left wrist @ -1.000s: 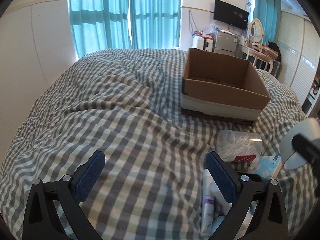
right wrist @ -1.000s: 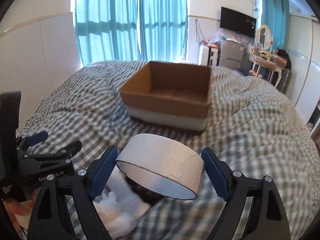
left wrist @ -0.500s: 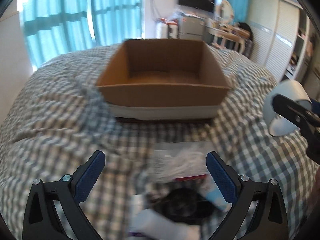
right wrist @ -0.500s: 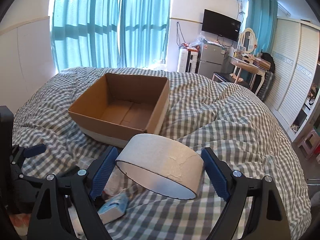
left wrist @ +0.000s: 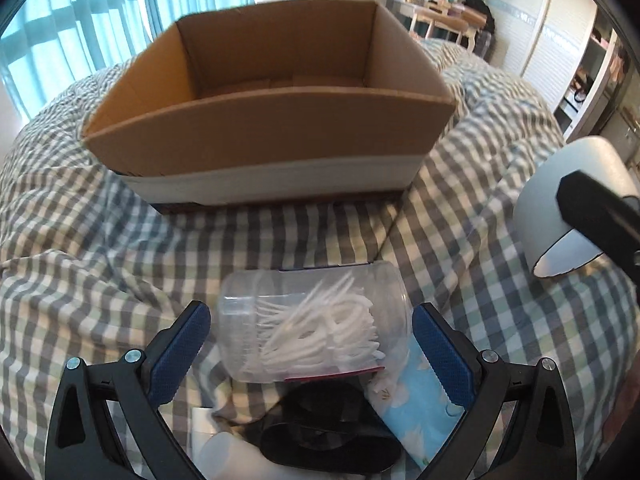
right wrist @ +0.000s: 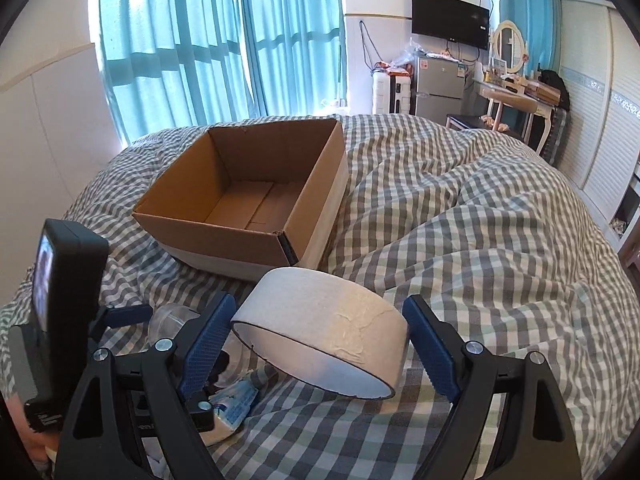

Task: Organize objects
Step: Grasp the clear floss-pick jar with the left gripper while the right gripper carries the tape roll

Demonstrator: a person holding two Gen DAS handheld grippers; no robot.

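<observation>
Your right gripper (right wrist: 318, 346) is clamped on the white tape roll (right wrist: 320, 344) at the bottom centre of its frame, holding it above the checked bed (right wrist: 480, 248). Your left gripper (left wrist: 310, 350) is spread wide — the clear jar of cotton swabs (left wrist: 316, 328) lies on its side between the pads, neither visibly touching it. Just under it: a black object and a blue tissue pack (left wrist: 416, 404). Farther up, mid-frame — the open cardboard box (left wrist: 272, 136), on the bed.
</observation>
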